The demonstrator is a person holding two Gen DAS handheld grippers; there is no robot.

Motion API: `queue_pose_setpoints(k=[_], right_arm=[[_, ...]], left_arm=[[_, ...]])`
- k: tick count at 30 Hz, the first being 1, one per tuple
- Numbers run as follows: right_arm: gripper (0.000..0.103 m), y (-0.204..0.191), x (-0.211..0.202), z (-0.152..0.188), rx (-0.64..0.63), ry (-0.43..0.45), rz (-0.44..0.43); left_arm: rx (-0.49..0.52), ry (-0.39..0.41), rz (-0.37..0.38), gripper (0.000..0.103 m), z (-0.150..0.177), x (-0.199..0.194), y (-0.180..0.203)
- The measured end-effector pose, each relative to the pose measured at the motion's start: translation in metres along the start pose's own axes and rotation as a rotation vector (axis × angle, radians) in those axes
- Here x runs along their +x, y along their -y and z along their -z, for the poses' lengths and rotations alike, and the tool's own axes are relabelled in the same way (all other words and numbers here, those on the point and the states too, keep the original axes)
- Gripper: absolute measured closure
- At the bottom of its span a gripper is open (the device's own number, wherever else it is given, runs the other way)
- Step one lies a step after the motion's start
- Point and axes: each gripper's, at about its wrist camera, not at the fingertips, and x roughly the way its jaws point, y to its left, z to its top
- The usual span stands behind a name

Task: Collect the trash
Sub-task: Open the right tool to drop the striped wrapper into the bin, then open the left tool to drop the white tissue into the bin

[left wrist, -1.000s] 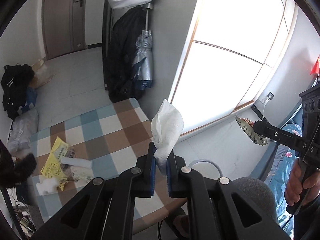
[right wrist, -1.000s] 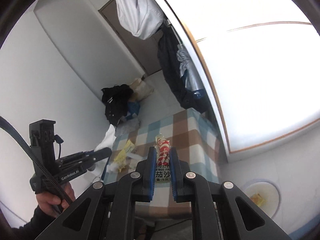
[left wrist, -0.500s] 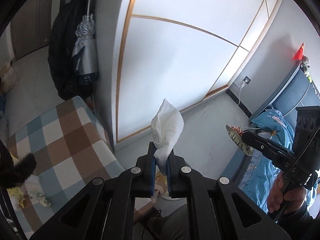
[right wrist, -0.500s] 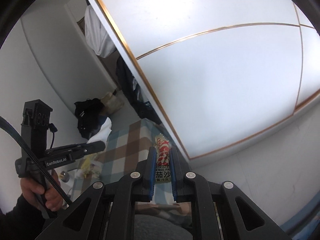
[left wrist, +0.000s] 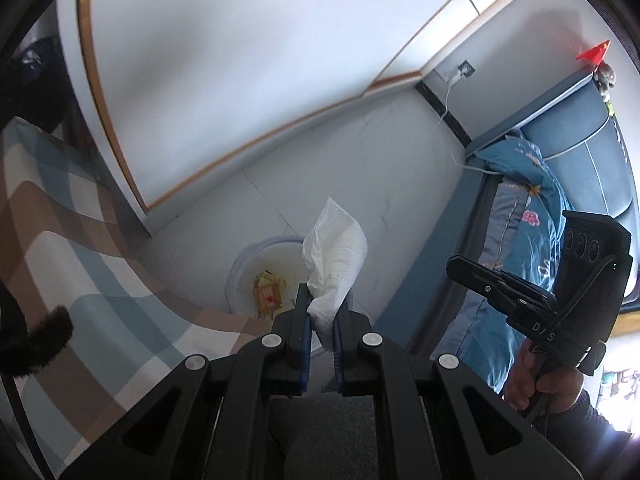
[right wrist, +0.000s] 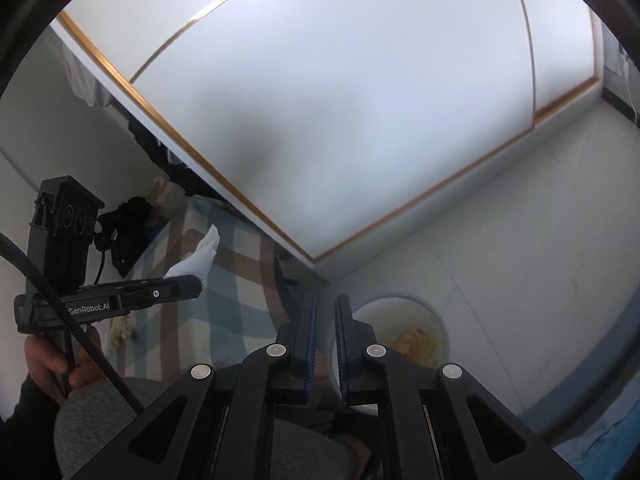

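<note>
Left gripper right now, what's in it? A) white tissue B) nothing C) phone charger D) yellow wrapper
A: the left gripper is clamped on a crumpled white tissue that sticks up between its fingers, above the white bin on the floor.

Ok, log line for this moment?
left gripper: shut on tissue | right gripper: closing, empty | bin: wrappers inside

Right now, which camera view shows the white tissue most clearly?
The left wrist view: the white tissue stands large at centre, pinched in the left tongs. In the right wrist view it is small, at the far left, partly hidden.
</note>
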Motion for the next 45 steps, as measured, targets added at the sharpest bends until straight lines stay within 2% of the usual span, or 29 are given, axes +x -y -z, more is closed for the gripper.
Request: queue_pose_setpoints(k=[9, 14, 17, 21, 25, 28, 30, 32, 35, 39, 42, 43, 45], right_arm=[[0.091, 0.046, 0.041, 0.029, 0.127, -0.115, 0.065], [0.083, 0.062, 0.047, 0.040, 0.161, -0.160, 0.070], [0.070, 0.067, 0.056, 0.043, 0.181, -0.173, 0.073], [0.062, 0.076, 0.065, 0.048, 0.199, -0.199, 0.080], [0.049, 0.081, 0.074, 0.050, 0.218, -0.221, 0.086], [0.046, 0.081, 0.081, 0.052, 0.229, -0.237, 0.090], [0.043, 0.084, 0.082, 0.053, 0.237, -0.243, 0.092], [0.040, 0.086, 0.085, 0.053, 0.241, -0.245, 0.094], [0.035, 0.087, 0.087, 0.053, 0.246, -0.254, 0.097], [0.035, 0.087, 0.088, 0.054, 0.249, -0.261, 0.091], [0.034, 0.086, 0.087, 0.053, 0.247, -0.258, 0.101], [0.032, 0.086, 0.086, 0.052, 0.247, -0.255, 0.103], [0.031, 0.086, 0.083, 0.050, 0.246, -0.248, 0.108]], left_arm=[[-0.003, -0.249, 0.041, 0.098, -0.016, 0.065, 0.004], [0.016, -0.314, 0.012, 0.098, -0.019, 0.084, 0.007], [0.005, -0.350, 0.018, 0.098, -0.020, 0.097, 0.007], [-0.010, -0.403, 0.005, 0.098, -0.020, 0.111, 0.004], [-0.004, -0.440, -0.016, 0.097, -0.017, 0.121, 0.005], [-0.028, -0.459, -0.022, 0.095, -0.018, 0.125, 0.000], [-0.037, -0.464, -0.034, 0.090, -0.018, 0.129, -0.002], [-0.037, -0.475, -0.037, 0.075, -0.018, 0.134, -0.004], [-0.031, -0.469, -0.043, 0.061, -0.017, 0.133, -0.001], [-0.057, -0.450, -0.067, 0.052, -0.016, 0.130, -0.004], [-0.064, -0.411, -0.124, 0.034, -0.018, 0.121, -0.005], [-0.064, -0.395, -0.140, 0.031, -0.018, 0.117, -0.006], [-0.070, -0.351, -0.142, 0.031, -0.019, 0.105, -0.008]])
